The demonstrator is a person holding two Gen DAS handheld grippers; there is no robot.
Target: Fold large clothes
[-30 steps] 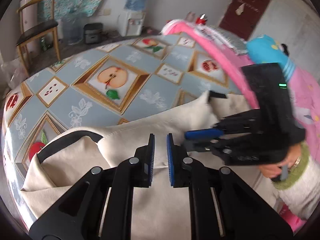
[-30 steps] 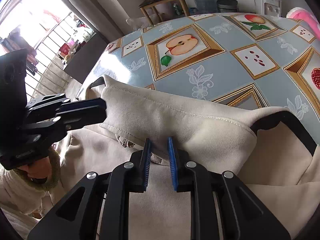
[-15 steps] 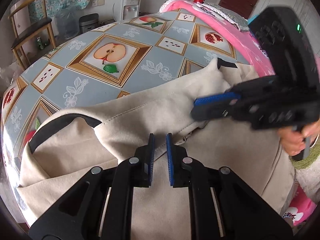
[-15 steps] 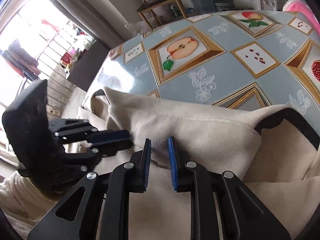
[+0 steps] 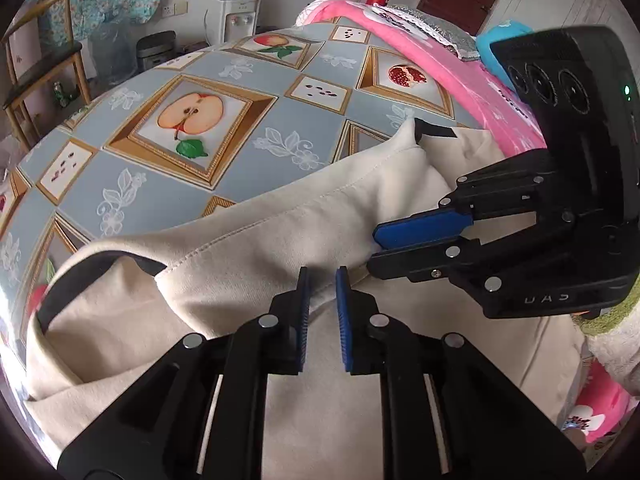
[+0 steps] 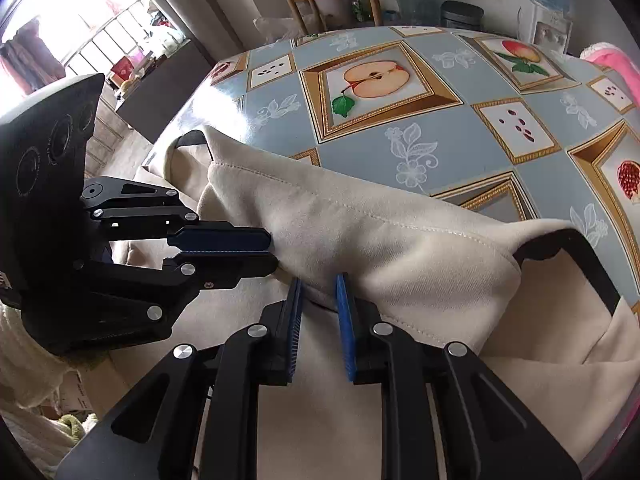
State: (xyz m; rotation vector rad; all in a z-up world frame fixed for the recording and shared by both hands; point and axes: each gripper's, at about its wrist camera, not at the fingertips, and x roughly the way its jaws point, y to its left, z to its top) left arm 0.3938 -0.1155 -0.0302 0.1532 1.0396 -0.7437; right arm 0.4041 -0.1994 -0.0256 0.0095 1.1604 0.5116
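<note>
Left gripper (image 5: pixel 322 292), right gripper (image 6: pixel 318 296): black linkage frames, silver rivets, blue ribbed pads. Boxy black housings, three round lenses, green LED. Cream fuzzy sleeve (image 6: pixel 24 364), green cuff.

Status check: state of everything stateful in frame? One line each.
cream garment: on the table, top layer folded over, fold raised.
left tool: shut on the garment's fold.
right tool: shut on the same fold, close beside the left tool.
table: covered with a fruit-print cloth.
water dispenser: bottle mounted.
</note>
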